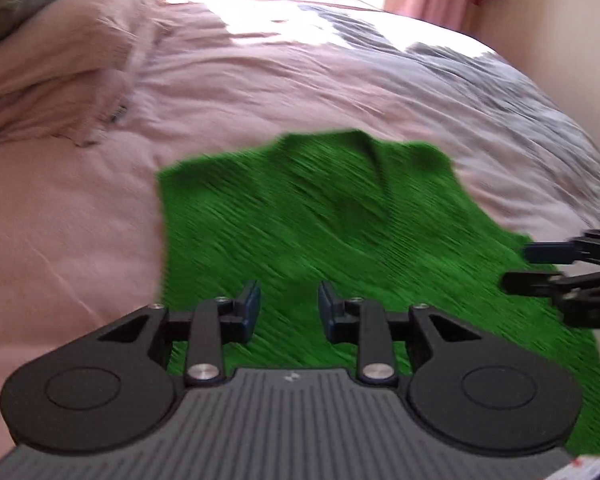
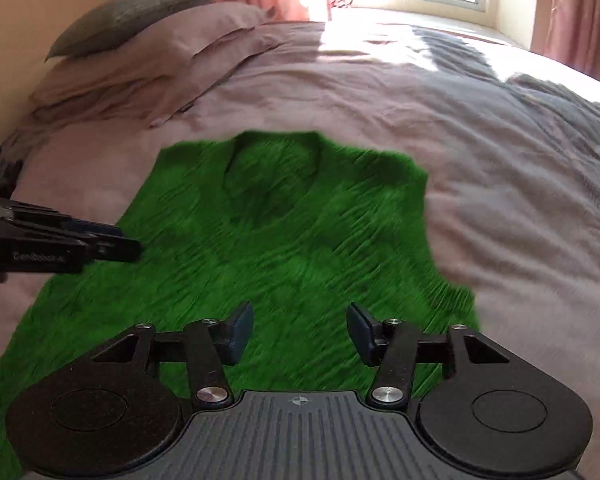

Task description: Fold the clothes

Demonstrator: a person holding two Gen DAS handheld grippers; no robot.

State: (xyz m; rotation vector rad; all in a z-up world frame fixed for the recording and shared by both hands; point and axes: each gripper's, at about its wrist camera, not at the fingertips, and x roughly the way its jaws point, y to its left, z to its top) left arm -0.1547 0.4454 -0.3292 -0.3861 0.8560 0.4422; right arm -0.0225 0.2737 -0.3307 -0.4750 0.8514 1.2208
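A bright green ribbed knit garment with a V-shaped neckline (image 2: 268,240) is spread flat on a pale pink crumpled duvet (image 2: 480,160) covering a bed, its neck end turned away from both cameras; the fabric is blurred in both views, so finer detail cannot be made out. The left gripper (image 1: 288,304) is seen above the near part of the garment with its two blue-padded fingers set apart and nothing between them; it is released. The right gripper (image 2: 298,330) is likewise seen over the near edge of the green knit, its fingers spread wide and empty; whether either gripper touches the cloth cannot be told. In the left wrist view the right gripper is visible at the right edge, beside the garment's side; in the right wrist view the left gripper is visible at the left edge. Pale pink pillows (image 2: 148,68) are stacked at the far left, with a grey textured cushion (image 2: 132,16) on top; a grey blanket (image 2: 540,112) is laid at the far right.
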